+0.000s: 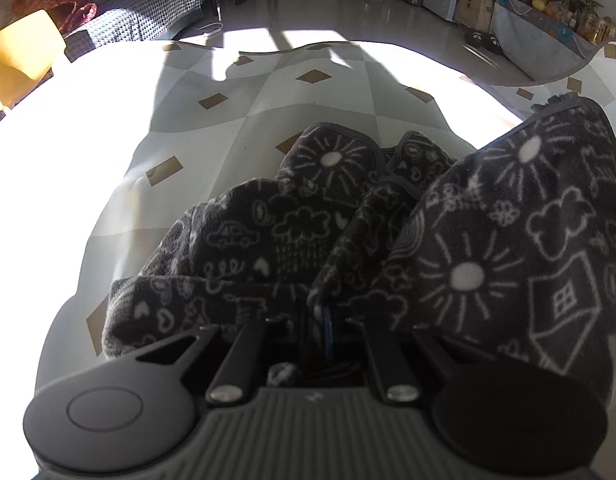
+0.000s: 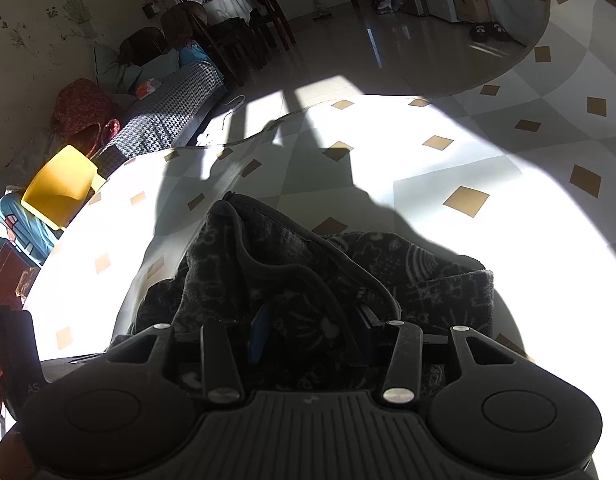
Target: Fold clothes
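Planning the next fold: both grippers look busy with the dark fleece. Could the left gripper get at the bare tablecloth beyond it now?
Probably not yet. The left gripper appears shut on the patterned fleece, which bunches up directly ahead of it. The tablecloth beyond lies open, but the fleece would have to be let go first.

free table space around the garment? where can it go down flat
Bare patterned tabletop beyond the dark doodle-print fleece garment, up to the far edge, and to its left toward the yellow chair. In the right wrist view, an open sunlit stretch lies right of the fleece. Crowded: near edge, where fabric bunches over both the left claw and right claw.
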{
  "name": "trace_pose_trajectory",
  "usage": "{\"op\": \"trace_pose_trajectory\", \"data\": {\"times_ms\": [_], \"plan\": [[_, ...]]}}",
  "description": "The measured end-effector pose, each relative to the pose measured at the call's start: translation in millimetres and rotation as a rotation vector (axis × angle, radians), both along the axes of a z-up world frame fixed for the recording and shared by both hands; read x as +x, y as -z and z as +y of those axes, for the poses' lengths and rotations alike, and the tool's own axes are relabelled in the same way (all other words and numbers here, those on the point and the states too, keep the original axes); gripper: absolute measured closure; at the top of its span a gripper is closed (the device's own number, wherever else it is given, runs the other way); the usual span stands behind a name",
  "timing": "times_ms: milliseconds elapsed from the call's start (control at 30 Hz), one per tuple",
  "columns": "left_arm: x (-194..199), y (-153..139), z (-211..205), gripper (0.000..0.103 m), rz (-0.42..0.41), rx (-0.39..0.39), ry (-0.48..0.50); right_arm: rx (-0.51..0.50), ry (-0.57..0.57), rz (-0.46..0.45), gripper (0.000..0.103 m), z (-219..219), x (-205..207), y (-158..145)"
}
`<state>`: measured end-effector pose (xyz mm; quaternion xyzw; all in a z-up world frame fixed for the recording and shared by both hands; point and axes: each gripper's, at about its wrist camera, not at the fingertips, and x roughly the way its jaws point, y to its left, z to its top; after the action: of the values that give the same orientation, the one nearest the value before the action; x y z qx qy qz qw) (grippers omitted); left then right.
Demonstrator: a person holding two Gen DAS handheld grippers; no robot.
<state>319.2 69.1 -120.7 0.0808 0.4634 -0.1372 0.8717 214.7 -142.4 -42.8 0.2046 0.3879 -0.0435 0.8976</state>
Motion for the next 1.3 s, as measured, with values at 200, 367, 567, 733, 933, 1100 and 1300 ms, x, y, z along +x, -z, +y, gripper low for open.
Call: {"op": "trace_pose_trajectory", "data": {"times_ms": [200, 367, 567, 733, 933, 1100, 1300], "plan": [[1, -29, 27, 0.097, -0.142, 0.063, -0.195, -0.030, 0.025, 0.036, 0.059, -2, 3, 6], [11, -34, 61, 0.095, -0.178, 0.145, -0.397, -0.073, 0.040, 0.080, 0.059, -3, 8, 13], [21, -23, 82, 0.086, -0.096, 0.158, -0.478, -0.095, 0.040, 0.121, 0.059, -6, 14, 24], [15, -40, 77, 0.072, -0.157, 0.137, -0.481, -0.136, -0.001, 0.102, 0.058, -4, 20, 29], [16, -39, 68, 0.071, -0.130, 0.112, -0.460, -0.100, -0.054, 0.060, 0.058, 0, 33, 34], [17, -35, 68, 0.070, -0.104, 0.097, -0.465, -0.137, -0.092, 0.034, 0.055, 13, 43, 39], [16, -31, 64, 0.065, -0.086, 0.097, -0.451, -0.152, -0.070, 0.051, 0.054, 15, 56, 54]]}}
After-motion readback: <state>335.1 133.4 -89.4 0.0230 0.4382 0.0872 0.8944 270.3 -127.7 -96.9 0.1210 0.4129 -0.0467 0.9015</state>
